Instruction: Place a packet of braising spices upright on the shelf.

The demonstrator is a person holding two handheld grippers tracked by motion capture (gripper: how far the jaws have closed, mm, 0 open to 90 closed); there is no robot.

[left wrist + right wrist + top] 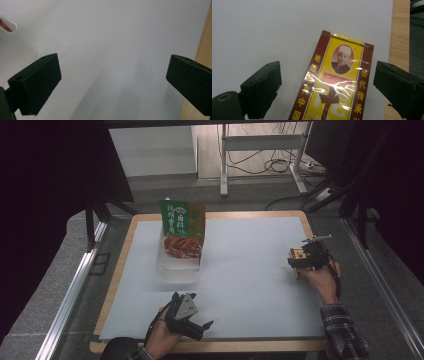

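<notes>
White tabletop [262,25]; yellow packet [334,87] btm cut off betw wide right hand-held gripper [327,87].

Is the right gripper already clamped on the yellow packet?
No. In the right gripper view the right gripper has both jaws standing clear of the yellow packet, white sheet showing on each side.

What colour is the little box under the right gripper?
The box is yellow with dark red borders and yellow writing. It shows best in the right gripper view.
</notes>
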